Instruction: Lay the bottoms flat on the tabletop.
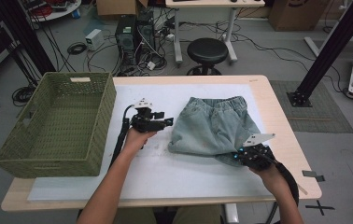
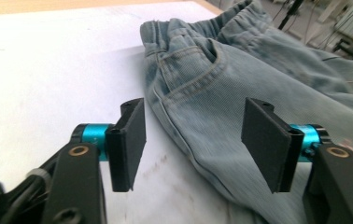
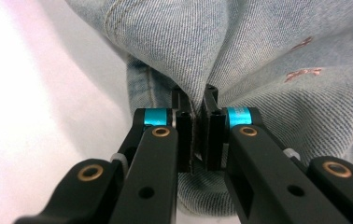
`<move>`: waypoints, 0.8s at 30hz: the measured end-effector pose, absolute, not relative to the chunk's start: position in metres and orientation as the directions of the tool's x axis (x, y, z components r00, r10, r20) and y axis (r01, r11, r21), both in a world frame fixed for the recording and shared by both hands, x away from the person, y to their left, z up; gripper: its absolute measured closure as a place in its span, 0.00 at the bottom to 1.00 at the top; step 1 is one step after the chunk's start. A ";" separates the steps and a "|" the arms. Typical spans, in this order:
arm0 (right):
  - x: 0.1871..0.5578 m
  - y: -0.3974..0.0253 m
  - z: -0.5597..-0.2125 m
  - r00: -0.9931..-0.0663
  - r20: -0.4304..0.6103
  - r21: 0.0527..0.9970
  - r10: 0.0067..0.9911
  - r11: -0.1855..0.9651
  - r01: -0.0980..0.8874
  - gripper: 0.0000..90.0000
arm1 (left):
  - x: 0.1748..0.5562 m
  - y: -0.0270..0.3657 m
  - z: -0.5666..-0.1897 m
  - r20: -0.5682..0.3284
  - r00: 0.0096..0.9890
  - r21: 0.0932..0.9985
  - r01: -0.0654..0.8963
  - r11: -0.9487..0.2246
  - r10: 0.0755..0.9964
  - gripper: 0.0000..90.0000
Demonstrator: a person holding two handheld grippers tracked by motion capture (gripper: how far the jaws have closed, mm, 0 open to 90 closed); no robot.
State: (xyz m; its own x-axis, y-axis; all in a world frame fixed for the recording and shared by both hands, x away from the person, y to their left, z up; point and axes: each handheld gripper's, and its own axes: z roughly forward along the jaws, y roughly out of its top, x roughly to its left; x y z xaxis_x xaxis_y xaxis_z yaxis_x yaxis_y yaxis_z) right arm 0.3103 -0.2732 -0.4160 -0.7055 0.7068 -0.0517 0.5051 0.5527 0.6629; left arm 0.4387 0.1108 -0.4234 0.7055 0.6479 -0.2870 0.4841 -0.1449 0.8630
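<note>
Faded blue denim shorts (image 1: 212, 128) lie on the white mat (image 1: 165, 172) that covers the wooden table (image 1: 284, 140), a bit right of the middle, with the elastic waistband turned to the far edge. From where I stand, the person's right gripper (image 1: 243, 155) is down at the near right corner of the shorts, and its own view shows the two black jaws pinched tight on a raised fold of the cloth (image 3: 198, 70), the denim bunching upward between the pads. The left gripper (image 1: 167, 122) sits just beside the left edge of the shorts, held in the person's left hand (image 1: 137, 138); its jaws stand wide apart with nothing between them. In its view the side seam and a front pocket (image 2: 188, 70) of the shorts lie ahead of the gap. Whether that gripper's lower edge touches the mat is hard to tell from here. A green woven basket (image 1: 58, 123) stands at the left end of the table, close to the left forearm, apart from the shorts.
</note>
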 end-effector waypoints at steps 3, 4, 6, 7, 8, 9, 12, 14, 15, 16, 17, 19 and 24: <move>0.313 -0.274 -0.416 -0.697 -0.029 0.697 0.717 0.514 0.500 0.85 | 0.452 0.097 -0.425 -0.276 0.695 0.849 0.500 -0.170 0.664 0.44; 0.313 -0.274 -0.415 -0.690 -0.011 0.718 0.723 0.486 0.498 0.76 | 0.456 0.092 -0.426 -0.275 0.691 0.843 0.508 -0.179 0.668 0.44; 0.314 -0.277 -0.409 -0.673 0.025 0.780 0.739 0.407 0.476 0.65 | 0.468 0.079 -0.432 -0.247 0.675 0.826 0.522 -0.214 0.695 0.44; 0.313 -0.278 -0.406 -0.666 0.026 0.797 0.745 0.387 0.464 0.63 | 0.468 0.079 -0.432 -0.247 0.675 0.826 0.522 -0.214 0.695 0.45; 0.313 -0.278 -0.406 -0.666 0.026 0.797 0.745 0.387 0.464 0.63 | 0.473 0.076 -0.434 -0.241 0.667 0.814 0.535 -0.227 0.705 0.45; 0.312 -0.280 -0.401 -0.663 0.022 0.821 0.748 0.365 0.439 0.61 | 0.476 0.074 -0.436 -0.240 0.660 0.802 0.548 -0.238 0.712 0.45; 0.311 -0.282 -0.396 -0.656 0.006 0.828 0.755 0.364 0.426 0.60 | 0.483 0.068 -0.442 -0.225 0.653 0.789 0.557 -0.258 0.723 0.45; 0.312 -0.283 -0.395 -0.649 0.000 0.829 0.761 0.363 0.425 0.60 | 0.485 0.065 -0.448 -0.223 0.648 0.775 0.571 -0.271 0.728 0.45; 0.313 -0.284 -0.395 -0.646 0.001 0.828 0.763 0.362 0.429 0.60 | 0.486 0.064 -0.450 -0.230 0.642 0.768 0.581 -0.270 0.731 0.45; 0.315 -0.285 -0.396 -0.639 0.003 0.826 0.769 0.358 0.435 0.60 | 0.486 0.063 -0.451 -0.233 0.642 0.767 0.583 -0.267 0.730 0.48; 0.317 -0.285 -0.397 -0.634 0.003 0.825 0.773 0.356 0.438 0.59 | 0.486 0.063 -0.451 -0.233 0.642 0.767 0.583 -0.267 0.730 0.57; 0.318 -0.285 -0.399 -0.628 0.007 0.824 0.778 0.352 0.445 0.59 | 0.483 0.060 -0.451 -0.213 0.671 0.765 0.567 -0.306 0.711 0.69; 0.324 -0.285 -0.404 -0.609 0.018 0.819 0.793 0.338 0.464 0.59 | 0.476 0.061 -0.446 -0.177 0.657 0.775 0.552 -0.308 0.733 0.93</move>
